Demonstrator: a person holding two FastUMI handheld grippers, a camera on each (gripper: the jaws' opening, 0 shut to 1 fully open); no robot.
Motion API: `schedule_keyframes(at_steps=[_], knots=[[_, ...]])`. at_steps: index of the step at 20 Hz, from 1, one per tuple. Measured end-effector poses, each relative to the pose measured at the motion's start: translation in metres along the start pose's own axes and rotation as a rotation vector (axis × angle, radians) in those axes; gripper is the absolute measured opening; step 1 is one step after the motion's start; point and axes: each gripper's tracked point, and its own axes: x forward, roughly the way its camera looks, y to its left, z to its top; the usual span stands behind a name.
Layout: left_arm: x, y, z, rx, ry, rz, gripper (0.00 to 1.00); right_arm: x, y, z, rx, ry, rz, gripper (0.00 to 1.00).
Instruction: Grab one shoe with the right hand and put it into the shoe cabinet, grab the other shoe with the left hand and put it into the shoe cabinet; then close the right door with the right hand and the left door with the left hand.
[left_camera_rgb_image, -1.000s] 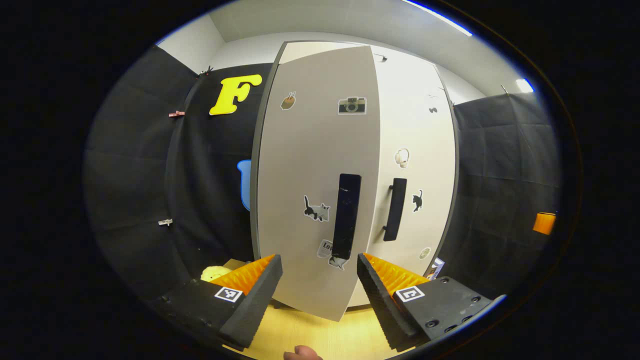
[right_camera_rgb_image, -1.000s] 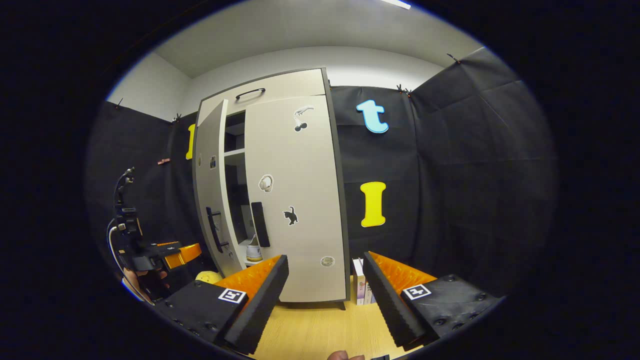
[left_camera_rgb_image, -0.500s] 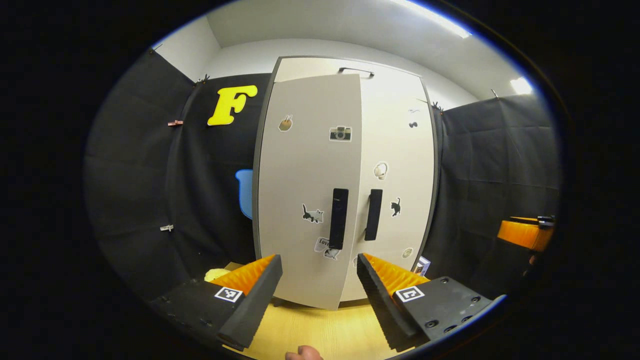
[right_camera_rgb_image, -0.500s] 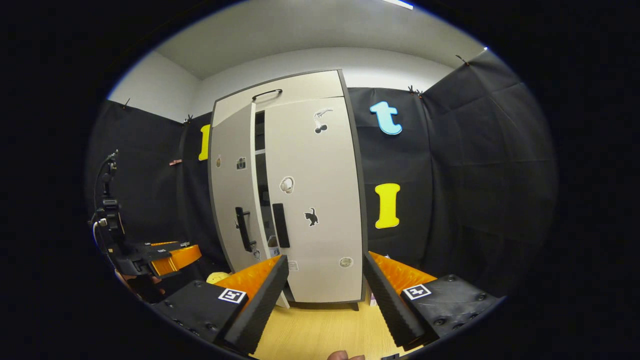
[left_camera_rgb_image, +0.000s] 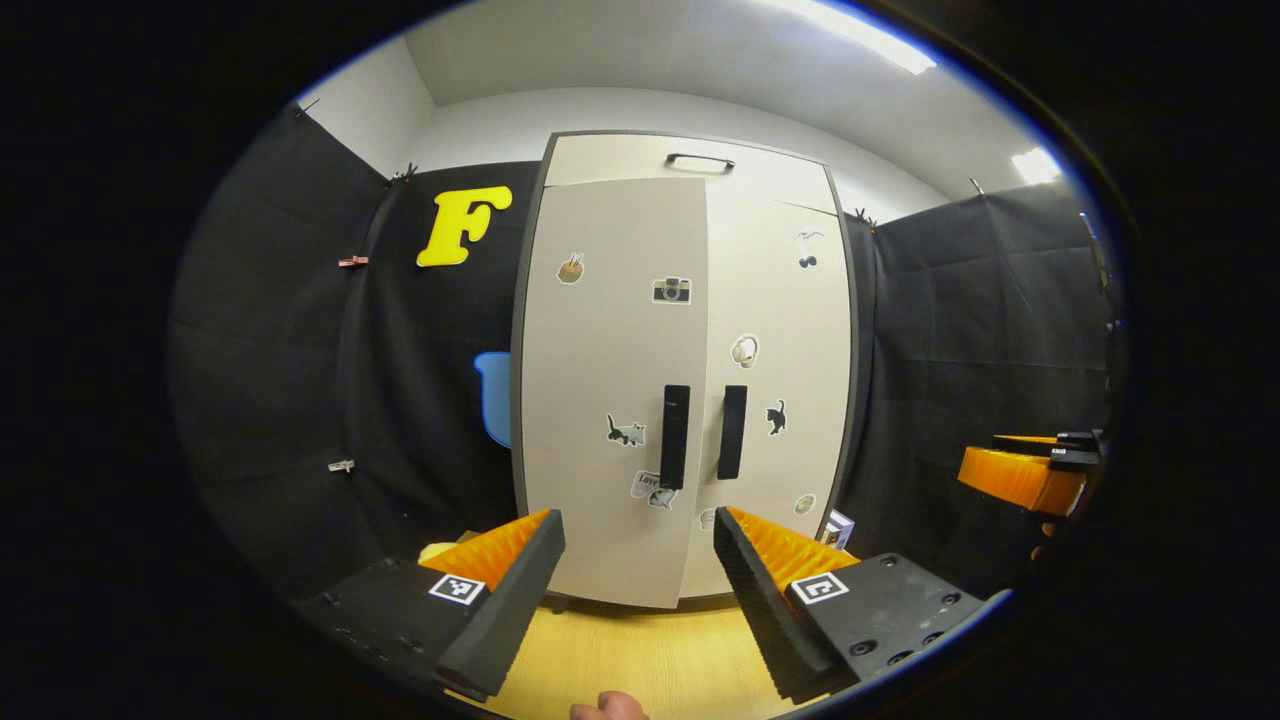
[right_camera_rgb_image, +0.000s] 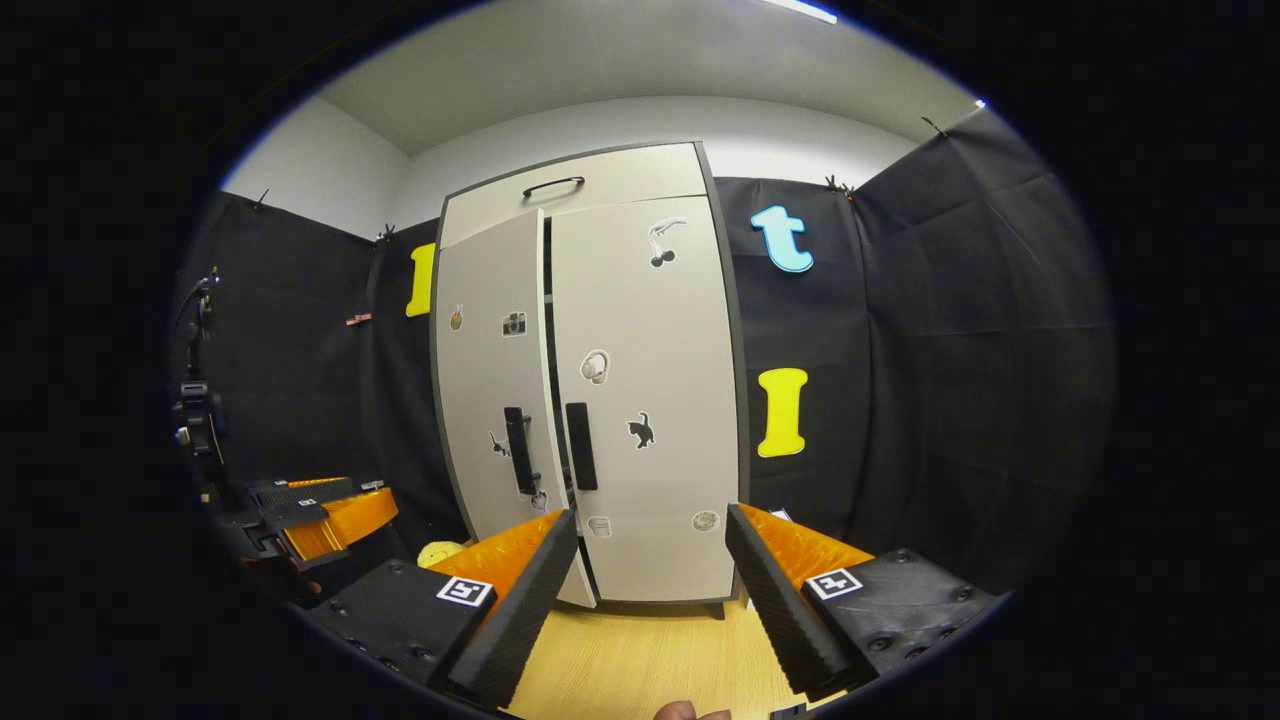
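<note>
The pale grey shoe cabinet (left_camera_rgb_image: 690, 160) (right_camera_rgb_image: 620, 180) stands upright ahead in both views. Its right door (left_camera_rgb_image: 780, 330) (right_camera_rgb_image: 650, 330) lies flush. The left door (left_camera_rgb_image: 610, 350) (right_camera_rgb_image: 490, 380) stands slightly ajar, with a thin dark gap beside it in the right gripper view. Two black handles (left_camera_rgb_image: 675, 435) (left_camera_rgb_image: 732, 431) sit side by side at mid height. My left gripper (left_camera_rgb_image: 638, 545) is open and empty, well back from the doors. My right gripper (right_camera_rgb_image: 650, 545) is open and empty too. The shoes are hidden behind the doors.
The light wooden floor (left_camera_rgb_image: 640, 660) runs in front of the cabinet. A small yellow thing (right_camera_rgb_image: 440, 552) lies at the cabinet's left foot. Something boxy (left_camera_rgb_image: 838, 528) leans at its right foot. The other gripper (left_camera_rgb_image: 1020, 475) (right_camera_rgb_image: 320, 515) shows off to the side.
The left door has swung from half open to almost shut. Both grippers have drawn back from the cabinet, which now looks smaller. The shoe seen inside earlier is hidden.
</note>
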Motion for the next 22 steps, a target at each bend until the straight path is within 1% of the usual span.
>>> schedule_keyframes(at_steps=[2,11,22], knots=[[-0.0028,0.0006,-0.0004,0.015,-0.002,0.005,0.95,-0.0013,0.0002,0.0001,-0.004,-0.002,-0.005,0.98],[-0.0062,-0.0026,0.0023,0.041,-0.018,-0.019,0.95,-0.0026,0.0039,0.0005,-0.020,-0.011,-0.014,0.98],[-0.0038,-0.0045,0.0014,0.029,-0.018,-0.028,0.95,0.0000,0.0024,-0.0009,-0.017,-0.011,-0.015,0.98]])
